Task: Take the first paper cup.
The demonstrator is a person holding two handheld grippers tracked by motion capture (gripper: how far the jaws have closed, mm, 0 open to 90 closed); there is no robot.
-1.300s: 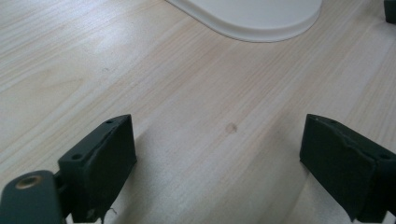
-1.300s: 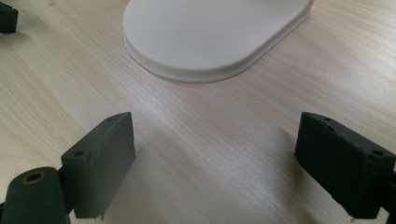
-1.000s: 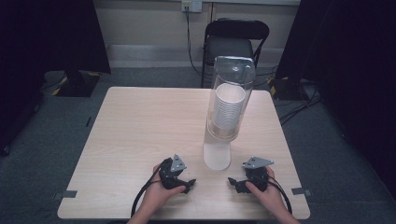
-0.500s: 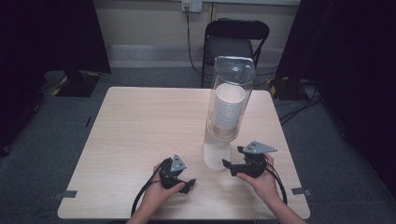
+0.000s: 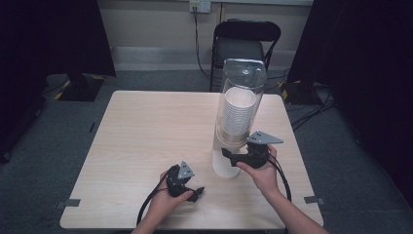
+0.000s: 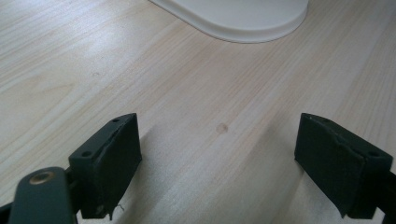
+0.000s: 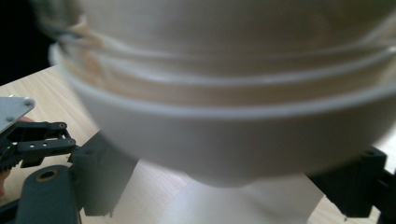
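Now the cup dispenser (image 5: 237, 112), a clear tube holding a stack of white cups (image 5: 236, 114) on a white base, stands upright near the right edge of the table (image 5: 146, 126). Right gripper (image 5: 229, 155) is raised at the dispenser's lower end; its jaws have just been closing and stand apart on either side of the white bowl-shaped collar (image 7: 233, 140); contact unclear. Left gripper (image 5: 197, 191) rests near the front edge, jaws wide apart over bare wood, base just ahead.
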